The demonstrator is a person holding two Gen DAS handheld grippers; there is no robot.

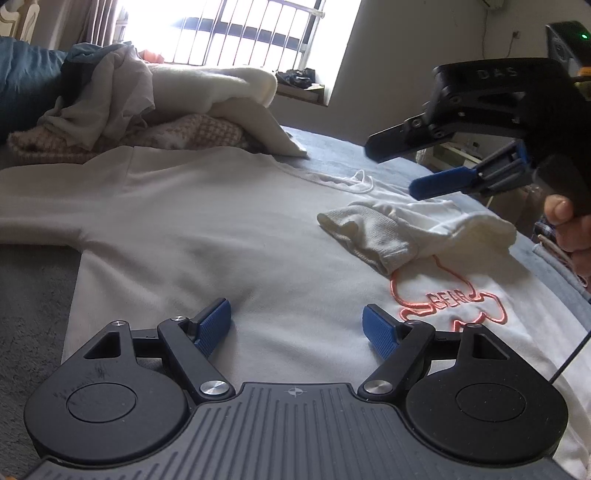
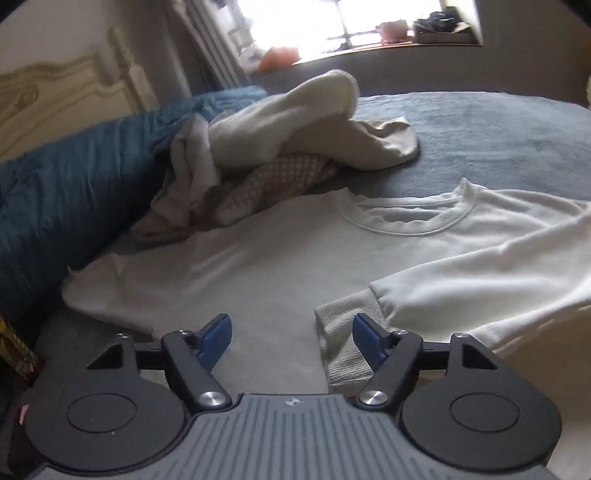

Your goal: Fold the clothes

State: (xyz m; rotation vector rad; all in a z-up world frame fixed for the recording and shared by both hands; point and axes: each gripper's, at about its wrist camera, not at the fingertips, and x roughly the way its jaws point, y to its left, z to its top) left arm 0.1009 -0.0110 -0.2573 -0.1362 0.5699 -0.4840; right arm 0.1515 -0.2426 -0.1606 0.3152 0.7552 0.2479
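Sweatshirt (image 1: 192, 221) lies flat on the bed (image 2: 480, 140), one sleeve (image 2: 461, 280) folded across; left gripper (image 1: 297, 328) and right gripper (image 2: 291, 336) hover released, empty.

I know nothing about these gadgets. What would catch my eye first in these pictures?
Probably the white sweatshirt spread flat on the blue-grey bed, one sleeve folded across its pink outlined design. Next, the open right gripper hovering above that sleeve. Behind, unfolded clothes lie heaped under the bright window.
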